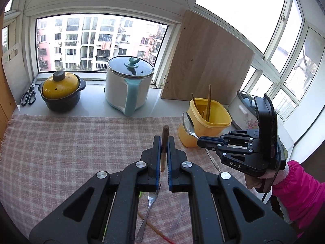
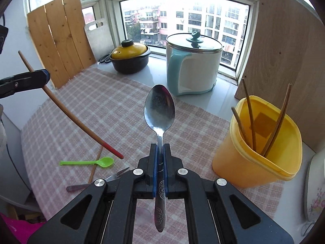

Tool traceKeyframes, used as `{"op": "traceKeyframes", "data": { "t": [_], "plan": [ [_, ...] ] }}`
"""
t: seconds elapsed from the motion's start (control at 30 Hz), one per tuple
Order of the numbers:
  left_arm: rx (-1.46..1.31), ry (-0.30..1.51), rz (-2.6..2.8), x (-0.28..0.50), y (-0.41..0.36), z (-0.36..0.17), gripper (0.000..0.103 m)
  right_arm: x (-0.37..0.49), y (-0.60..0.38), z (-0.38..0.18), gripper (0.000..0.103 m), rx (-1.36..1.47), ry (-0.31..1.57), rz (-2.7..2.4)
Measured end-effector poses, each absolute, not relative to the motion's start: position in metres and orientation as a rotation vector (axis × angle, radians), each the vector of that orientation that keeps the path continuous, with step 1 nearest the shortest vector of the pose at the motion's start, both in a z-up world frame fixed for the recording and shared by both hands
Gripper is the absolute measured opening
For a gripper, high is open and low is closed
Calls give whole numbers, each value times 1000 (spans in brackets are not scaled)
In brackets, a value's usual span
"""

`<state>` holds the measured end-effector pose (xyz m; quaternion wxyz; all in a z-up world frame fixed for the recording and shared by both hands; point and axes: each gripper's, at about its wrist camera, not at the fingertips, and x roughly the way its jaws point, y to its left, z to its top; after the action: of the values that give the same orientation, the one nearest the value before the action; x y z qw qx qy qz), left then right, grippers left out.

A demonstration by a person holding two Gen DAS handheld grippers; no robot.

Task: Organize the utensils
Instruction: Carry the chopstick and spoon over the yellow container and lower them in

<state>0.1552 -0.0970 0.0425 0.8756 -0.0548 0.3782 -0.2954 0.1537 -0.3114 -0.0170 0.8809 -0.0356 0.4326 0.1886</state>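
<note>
My left gripper (image 1: 164, 143) is shut on a brown chopstick (image 1: 164, 142) and holds it above the checked cloth; the chopstick with its red tip also shows in the right wrist view (image 2: 67, 111). My right gripper (image 2: 160, 149) is shut on a metal spoon (image 2: 159, 107), bowl pointing forward, just left of the yellow utensil holder (image 2: 256, 152). The holder (image 1: 203, 120) has several chopsticks (image 2: 250, 118) standing in it. In the left wrist view the right gripper (image 1: 200, 140) holds the spoon (image 1: 187, 124) against the holder's left side.
On the cloth lie a green plastic spoon (image 2: 91, 162), a metal fork (image 1: 147, 209), another chopstick (image 2: 95, 165) and a clear plastic utensil (image 1: 176, 219). A white and blue pot (image 1: 130, 85), a yellow-lidded black pot (image 1: 61, 90), scissors (image 1: 28, 95) and wooden boards (image 1: 205, 63) stand behind.
</note>
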Motion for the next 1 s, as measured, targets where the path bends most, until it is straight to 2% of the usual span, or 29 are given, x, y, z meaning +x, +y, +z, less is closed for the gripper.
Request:
{"op": "traceKeyframes", "data": {
  "t": [0.37, 0.73, 1.0],
  "plan": [
    [-98, 698, -720, 177, -155, 91, 3, 148, -379, 30, 3, -20, 780, 259],
    [-110, 655, -777, 202, -211, 118, 3, 164, -423, 35, 3, 4, 741, 173],
    [-95, 678, -762, 228, -246, 112, 3, 183, -439, 35, 3, 35, 723, 150]
  ]
}}
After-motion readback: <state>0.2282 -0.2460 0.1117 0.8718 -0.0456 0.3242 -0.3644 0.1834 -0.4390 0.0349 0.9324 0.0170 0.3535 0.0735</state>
